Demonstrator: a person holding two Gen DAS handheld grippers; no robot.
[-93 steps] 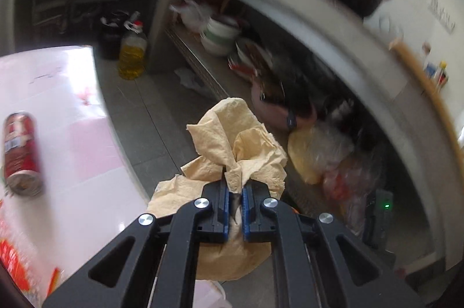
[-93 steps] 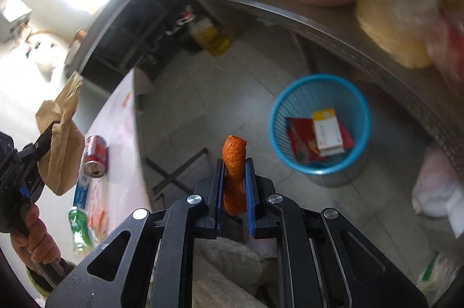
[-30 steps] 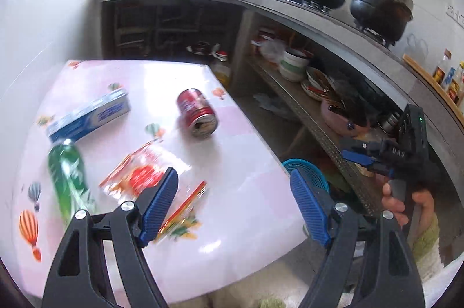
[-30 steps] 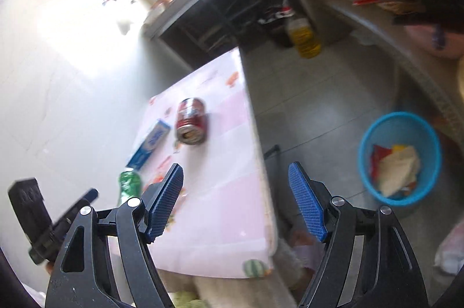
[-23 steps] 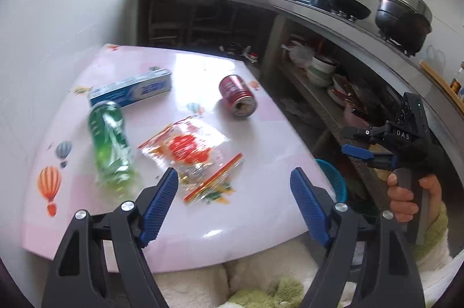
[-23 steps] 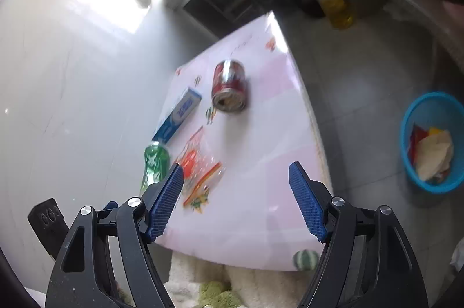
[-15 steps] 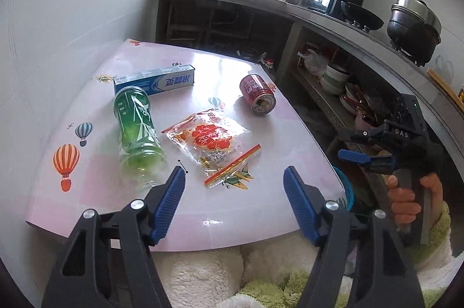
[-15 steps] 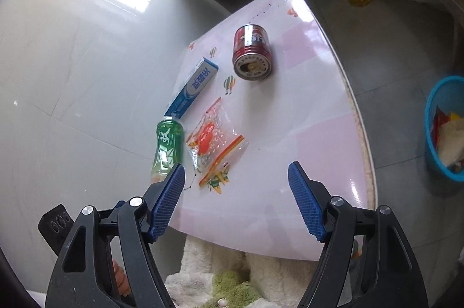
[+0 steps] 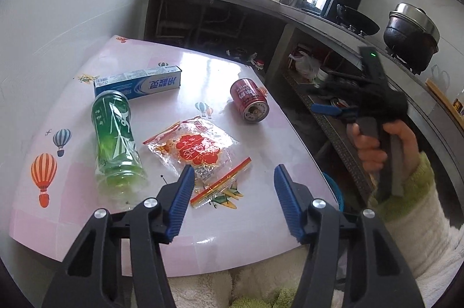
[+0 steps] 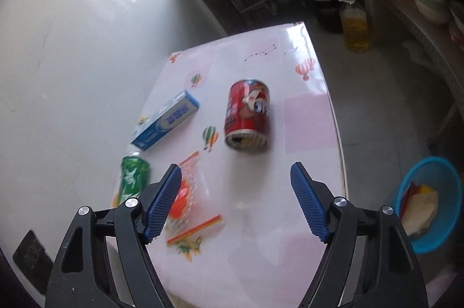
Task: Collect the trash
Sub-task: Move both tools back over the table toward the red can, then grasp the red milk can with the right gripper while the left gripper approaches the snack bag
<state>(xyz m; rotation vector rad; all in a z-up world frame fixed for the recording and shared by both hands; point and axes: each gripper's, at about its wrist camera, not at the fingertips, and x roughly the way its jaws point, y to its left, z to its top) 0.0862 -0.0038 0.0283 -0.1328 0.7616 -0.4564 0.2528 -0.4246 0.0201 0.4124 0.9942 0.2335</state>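
Both grippers have swung back from the bin side to the table w/ nothing in them; the paper wad and orange peel they carried a few sec ago are gone from the jaws, and a pale wad now lies in the blue bin [image 10: 429, 200], lower right of the right wrist view, on the floor beside the table [image 9: 203, 226]. Left gripper [image 9: 231, 203] has just been closing its jaws partway, nothing between them yet; they stand apart at bottom centre of the left view, aimed down at the clear snack bag [image 9: 192, 149] just ahead of the tips. Right gripper [image 10: 236, 202] has just been opening a bit wider, also empty, tilted down over the table w/ the red can [image 10: 248, 116] lying on its side ahead of it at frame centre. Still on the table: green bottle [image 9: 116, 133] on its side at left, blue toothpaste box [image 9: 137, 83] behind it, can toward the right edge, bag in the middle. Step in hand looks like the reach for the next two pieces. Next move prob needs the left to drop lower and pinch the flat bag by an edge, and the right to straddle the can across its width so it doesn't roll. Person's right hand [image 9: 377, 145] grips its handle at the right of the left view, sleeve fuzzy white/green.
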